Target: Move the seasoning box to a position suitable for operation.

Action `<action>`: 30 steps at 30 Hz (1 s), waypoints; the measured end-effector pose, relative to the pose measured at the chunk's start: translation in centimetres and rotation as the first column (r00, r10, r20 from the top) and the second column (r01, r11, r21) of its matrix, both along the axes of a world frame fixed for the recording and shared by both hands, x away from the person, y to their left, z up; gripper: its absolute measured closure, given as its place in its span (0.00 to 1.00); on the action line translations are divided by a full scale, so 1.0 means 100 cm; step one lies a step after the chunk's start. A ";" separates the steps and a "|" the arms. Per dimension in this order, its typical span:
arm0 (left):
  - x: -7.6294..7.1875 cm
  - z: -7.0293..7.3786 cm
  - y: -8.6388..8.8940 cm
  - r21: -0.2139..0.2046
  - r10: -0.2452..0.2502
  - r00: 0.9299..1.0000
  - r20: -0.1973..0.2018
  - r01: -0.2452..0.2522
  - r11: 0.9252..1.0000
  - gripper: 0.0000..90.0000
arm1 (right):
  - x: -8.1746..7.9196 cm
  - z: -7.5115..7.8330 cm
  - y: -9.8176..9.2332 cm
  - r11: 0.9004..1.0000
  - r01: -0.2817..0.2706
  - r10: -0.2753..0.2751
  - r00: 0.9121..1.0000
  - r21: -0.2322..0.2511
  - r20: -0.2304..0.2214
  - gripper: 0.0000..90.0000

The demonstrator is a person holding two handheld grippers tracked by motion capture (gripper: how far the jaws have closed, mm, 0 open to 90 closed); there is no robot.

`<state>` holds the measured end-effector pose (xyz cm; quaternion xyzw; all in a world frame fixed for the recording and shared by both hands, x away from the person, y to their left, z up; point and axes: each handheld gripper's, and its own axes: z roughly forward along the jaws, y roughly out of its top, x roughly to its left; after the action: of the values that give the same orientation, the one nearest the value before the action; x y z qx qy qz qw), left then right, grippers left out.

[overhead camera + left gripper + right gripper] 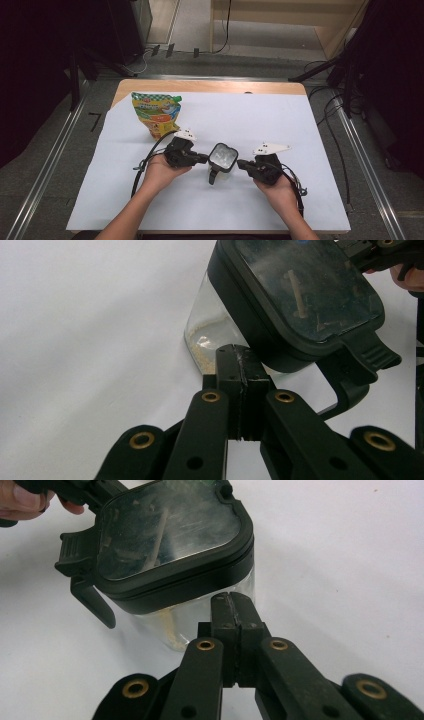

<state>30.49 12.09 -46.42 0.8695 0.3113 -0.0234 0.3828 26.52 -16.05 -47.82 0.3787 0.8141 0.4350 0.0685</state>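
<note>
A clear square container [223, 156] with a black-rimmed lid and a black side latch stands mid-table on the white sheet. Some pale crumbs lie in its bottom [202, 347]. My left gripper [204, 159] is shut with nothing between its jaws, its tip right at the container's left side; in the left gripper view the closed jaws [239, 360] meet the clear wall below the lid [305, 290]. My right gripper [241, 163] is shut too, empty, its tip against the container's right side [231, 605] under the lid [165, 535].
A yellow and green snack pouch [156, 114] stands at the back left of the white sheet [280, 130]. Cables trail from both grippers toward the table's front. The table's wooden edge [210, 86] shows at the back.
</note>
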 end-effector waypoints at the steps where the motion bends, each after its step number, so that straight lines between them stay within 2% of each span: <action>1: 0.000 0.000 0.000 0.000 0.001 1.000 -0.001 -0.001 1.000 1.00 | 0.000 0.000 0.000 1.000 0.003 -0.003 1.000 0.003 -0.002 1.00; 17: -0.008 0.000 -0.003 -0.028 0.009 1.000 -0.021 -0.010 1.000 1.00 | 0.004 0.000 -0.001 1.000 0.030 -0.030 1.000 -0.003 0.002 1.00; 25: -0.016 0.001 -0.008 -0.017 -0.018 1.000 -0.013 0.018 1.000 1.00 | 0.009 -0.001 -0.002 0.999 0.048 -0.048 0.999 -0.010 0.004 1.00; 30: -0.021 0.001 -0.014 -0.028 -0.048 0.999 -0.014 0.047 0.999 1.00 | 0.013 -0.002 -0.003 0.998 0.057 -0.057 0.998 -0.010 0.003 1.00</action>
<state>28.43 10.72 -46.29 0.8711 0.2932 -0.0432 0.3916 27.82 -16.37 -48.01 0.4010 0.8049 0.4294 0.0837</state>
